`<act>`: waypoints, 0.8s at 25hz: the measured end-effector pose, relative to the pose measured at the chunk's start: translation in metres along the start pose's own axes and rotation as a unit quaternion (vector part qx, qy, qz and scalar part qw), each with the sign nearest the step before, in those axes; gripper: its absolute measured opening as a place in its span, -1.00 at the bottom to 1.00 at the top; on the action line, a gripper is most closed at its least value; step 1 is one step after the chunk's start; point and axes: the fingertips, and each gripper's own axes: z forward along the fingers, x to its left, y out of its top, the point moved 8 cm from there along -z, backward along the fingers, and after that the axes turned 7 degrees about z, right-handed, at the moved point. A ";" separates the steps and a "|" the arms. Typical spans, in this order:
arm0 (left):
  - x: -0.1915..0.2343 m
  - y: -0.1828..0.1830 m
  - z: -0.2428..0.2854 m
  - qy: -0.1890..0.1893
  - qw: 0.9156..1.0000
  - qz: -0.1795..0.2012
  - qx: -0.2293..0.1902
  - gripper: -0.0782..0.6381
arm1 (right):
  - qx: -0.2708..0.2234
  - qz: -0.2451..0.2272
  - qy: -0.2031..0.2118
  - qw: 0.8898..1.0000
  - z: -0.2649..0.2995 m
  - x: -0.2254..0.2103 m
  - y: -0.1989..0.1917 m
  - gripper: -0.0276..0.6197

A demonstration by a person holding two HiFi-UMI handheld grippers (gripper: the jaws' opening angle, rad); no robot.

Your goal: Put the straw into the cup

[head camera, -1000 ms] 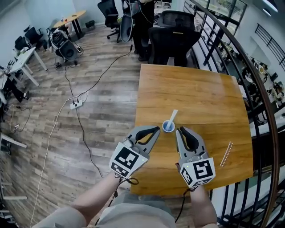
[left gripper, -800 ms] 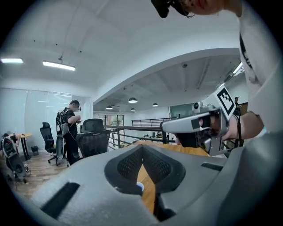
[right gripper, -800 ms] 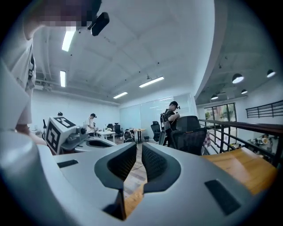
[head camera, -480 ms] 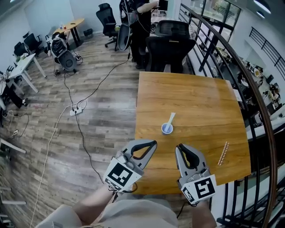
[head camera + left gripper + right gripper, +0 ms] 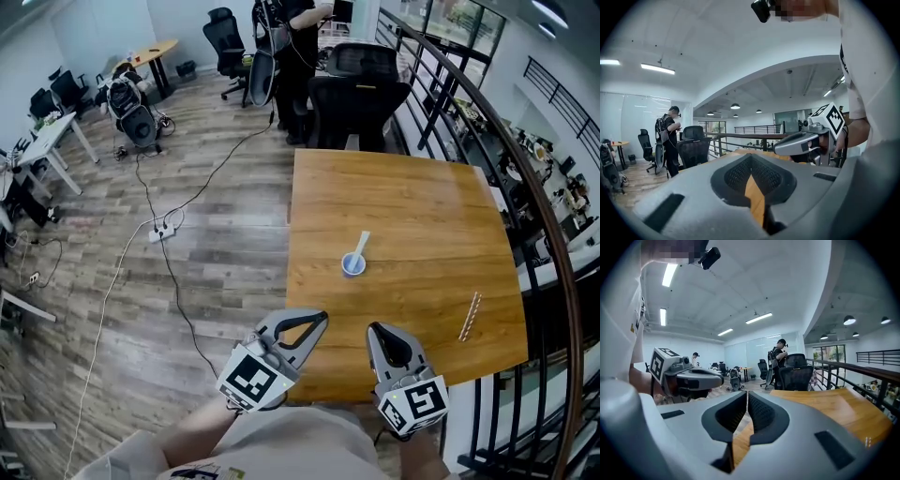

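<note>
left tool [image 5: 322,317] — grey shell, black lining; right tool [image 5: 372,328] — alike; marker cubes [image 5: 251,380] black-on-white; shirt [image 5: 281,445] pale

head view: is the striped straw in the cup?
No, the striped straw lies flat on the table, well to the right of the cup, which holds a white straw.

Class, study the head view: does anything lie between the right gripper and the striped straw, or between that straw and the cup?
Nothing visible. Only bare table separates the right gripper, striped straw and cup; the cup already holds a white straw.
</note>
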 end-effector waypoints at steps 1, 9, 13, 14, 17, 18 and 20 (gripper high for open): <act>-0.001 -0.001 -0.001 -0.001 1.000 -0.005 0.000 -0.74 | -0.002 -0.001 0.001 1.000 -0.001 0.002 0.001 -0.83; -0.005 0.003 -0.006 0.006 1.000 -0.019 -0.004 -0.75 | -0.020 -0.011 -0.009 1.000 -0.010 -0.004 0.018 -0.85; -0.007 0.001 -0.008 0.007 1.000 -0.019 0.000 -0.75 | -0.024 -0.016 -0.012 1.000 -0.011 -0.001 0.016 -0.85; -0.007 0.000 -0.008 0.007 1.000 -0.019 0.003 -0.75 | -0.026 -0.015 -0.012 0.999 -0.012 -0.001 0.016 -0.85; -0.007 0.001 -0.008 0.009 1.000 -0.015 0.007 -0.75 | -0.029 -0.014 -0.011 0.999 -0.013 0.000 0.016 -0.85; -0.007 0.002 -0.007 0.009 1.000 -0.013 0.007 -0.75 | -0.029 -0.015 -0.010 0.999 -0.014 -0.001 0.017 -0.85; -0.007 0.005 -0.005 0.009 1.000 -0.010 0.005 -0.75 | -0.031 -0.016 -0.011 0.999 -0.015 -0.002 0.019 -0.85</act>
